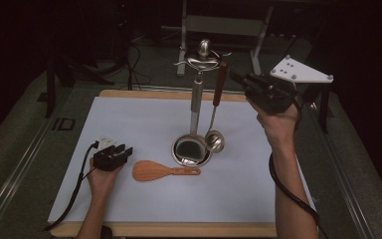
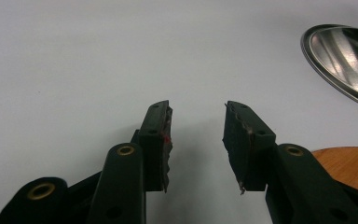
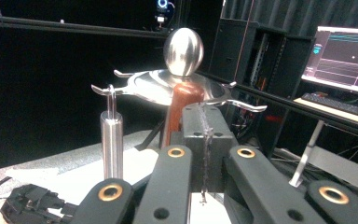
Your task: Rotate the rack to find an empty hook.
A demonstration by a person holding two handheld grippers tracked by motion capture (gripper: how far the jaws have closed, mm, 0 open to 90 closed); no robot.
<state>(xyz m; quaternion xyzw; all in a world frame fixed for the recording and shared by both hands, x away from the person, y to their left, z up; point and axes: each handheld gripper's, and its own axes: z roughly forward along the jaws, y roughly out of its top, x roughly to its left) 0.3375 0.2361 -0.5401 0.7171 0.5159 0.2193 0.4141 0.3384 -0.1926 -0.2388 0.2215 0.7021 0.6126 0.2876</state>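
Observation:
A steel utensil stand (image 1: pixel 203 56) rises from a round base (image 1: pixel 178 153) at the table's middle. From its hooks hang a ladle with a brown handle (image 1: pixel 220 84) and a steel-handled utensil (image 1: pixel 196 102) whose black head rests in the base. A wooden rice paddle (image 1: pixel 156 171) lies flat in front of the base. My left gripper (image 1: pixel 123 151) rests on the table just left of the paddle, open (image 2: pixel 196 140) with nothing between the jaws. My right gripper (image 1: pixel 236 76) is held high beside the ladle handle's top (image 3: pixel 182 100), jaws shut (image 3: pixel 204 135) with nothing seen between them.
A white sheet (image 1: pixel 129 124) covers the wooden table. The base rim (image 2: pixel 342 56) and paddle edge (image 2: pixel 349 163) lie right of my left jaws. A monitor (image 3: pixel 347 58) and dark racks stand beyond the table. My left gripper (image 3: pixel 32 200) lies low.

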